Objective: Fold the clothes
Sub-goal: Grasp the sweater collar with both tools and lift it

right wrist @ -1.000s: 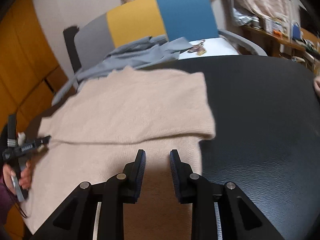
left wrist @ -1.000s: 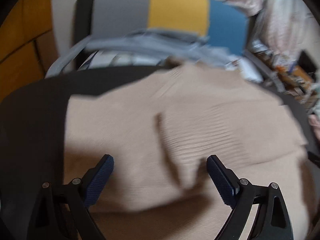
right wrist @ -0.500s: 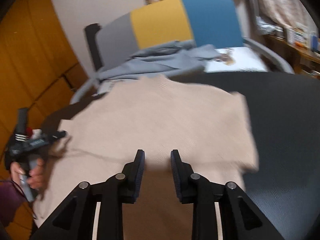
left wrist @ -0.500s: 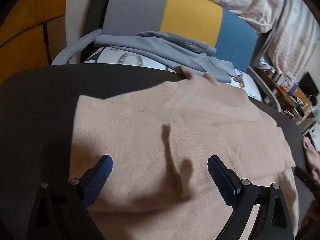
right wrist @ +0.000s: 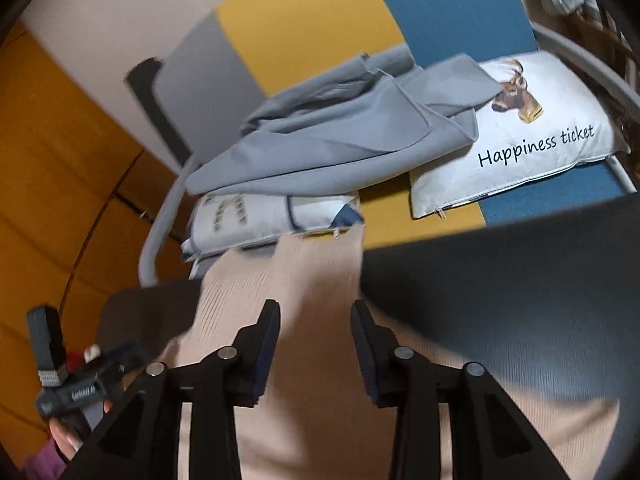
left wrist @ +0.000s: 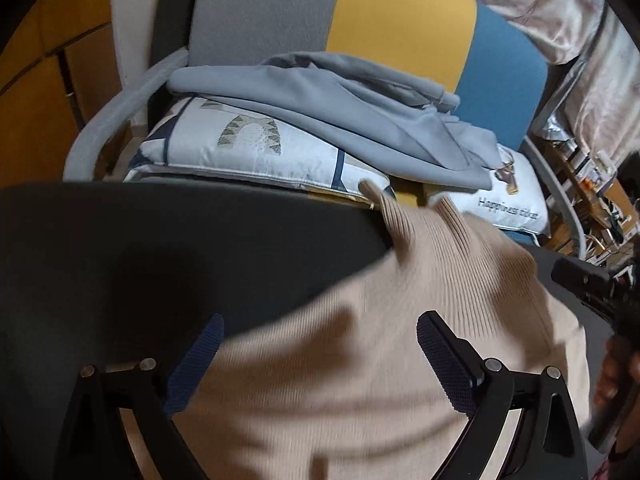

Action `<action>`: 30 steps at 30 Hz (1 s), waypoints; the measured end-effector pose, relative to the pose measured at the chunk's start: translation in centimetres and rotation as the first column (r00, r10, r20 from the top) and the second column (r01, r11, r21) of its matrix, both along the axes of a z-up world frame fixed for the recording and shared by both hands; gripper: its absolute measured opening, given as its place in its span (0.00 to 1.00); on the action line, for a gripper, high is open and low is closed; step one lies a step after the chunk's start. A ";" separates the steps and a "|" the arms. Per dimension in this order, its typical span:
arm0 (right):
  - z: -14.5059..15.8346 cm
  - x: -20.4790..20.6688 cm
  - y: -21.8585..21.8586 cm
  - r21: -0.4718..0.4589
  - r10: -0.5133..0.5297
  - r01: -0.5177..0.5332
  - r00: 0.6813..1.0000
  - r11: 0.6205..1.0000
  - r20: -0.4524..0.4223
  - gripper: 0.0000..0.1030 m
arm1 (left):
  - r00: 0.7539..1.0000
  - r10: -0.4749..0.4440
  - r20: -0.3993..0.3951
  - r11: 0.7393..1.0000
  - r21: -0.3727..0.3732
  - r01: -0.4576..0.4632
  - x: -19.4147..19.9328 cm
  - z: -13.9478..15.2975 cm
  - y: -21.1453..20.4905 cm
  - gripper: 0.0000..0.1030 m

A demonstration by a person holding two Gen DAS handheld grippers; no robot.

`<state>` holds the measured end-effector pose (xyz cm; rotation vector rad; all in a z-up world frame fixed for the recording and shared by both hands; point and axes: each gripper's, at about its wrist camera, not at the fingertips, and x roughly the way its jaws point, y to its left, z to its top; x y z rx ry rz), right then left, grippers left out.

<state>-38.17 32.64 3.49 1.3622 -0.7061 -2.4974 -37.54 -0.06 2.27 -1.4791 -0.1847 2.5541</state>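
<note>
A beige ribbed sweater lies on the black table, its far end reaching the table's back edge; it also shows in the right wrist view. My left gripper is wide open above the sweater's left edge, holding nothing. My right gripper is partly open over the sweater's middle, holding nothing. The left gripper shows at the lower left of the right wrist view. The right gripper shows at the right edge of the left wrist view.
Behind the table stands a grey, yellow and blue chair with two printed cushions and a grey garment on them. Orange cabinet panels are at the left. Cluttered shelves are at the right.
Both grippers moved forward toward the sweater's far end and the chair. The right gripper's jaws opened wider. The sweater now looks narrower than before.
</note>
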 end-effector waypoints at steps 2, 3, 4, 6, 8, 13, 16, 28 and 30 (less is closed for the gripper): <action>-1.1 -2.8 0.4 0.000 -0.002 0.002 0.998 1.000 0.064 0.40 | 0.999 -0.005 0.047 1.000 -0.001 0.005 -2.8 -0.7 0.9 0.97; -1.6 -4.0 0.5 0.004 -0.001 0.001 0.996 1.000 0.092 0.40 | 0.998 -0.009 0.064 1.000 -0.003 0.009 -3.8 -1.1 1.4 0.97; -2.1 -4.9 0.5 0.012 0.012 -0.014 0.994 1.000 0.112 0.40 | 0.996 -0.016 0.085 1.000 0.001 0.016 -4.8 -1.5 2.0 0.97; -3.3 -6.6 0.0 0.037 0.048 -0.054 0.987 0.998 0.151 0.40 | 0.992 -0.031 0.124 1.000 0.011 0.030 -6.7 -2.4 3.2 0.97; -3.7 -7.7 -0.3 0.042 0.067 -0.074 0.987 0.996 0.146 0.40 | 0.988 -0.050 0.146 0.999 0.011 0.049 -8.1 -3.2 4.5 0.97; -4.6 -9.6 -1.6 0.065 0.118 -0.131 0.978 0.989 0.170 0.41 | 0.988 -0.108 0.113 0.982 -0.141 0.124 -9.9 -4.3 8.1 1.00; -4.8 -10.1 -3.0 0.136 0.147 -0.171 0.974 0.976 0.172 0.41 | 0.987 -0.131 0.091 0.979 -0.143 0.143 -10.1 -4.4 9.1 1.00; -2.3 -7.5 -3.7 0.114 0.109 -0.117 0.991 0.987 0.078 0.08 | 0.979 -0.195 0.060 0.979 -0.049 0.198 -8.6 -2.6 9.8 0.11; -0.7 -6.5 -3.6 0.080 0.106 -0.109 0.993 0.991 0.050 0.08 | 0.981 -0.191 0.020 0.979 -0.065 0.192 -7.8 -1.3 9.9 0.10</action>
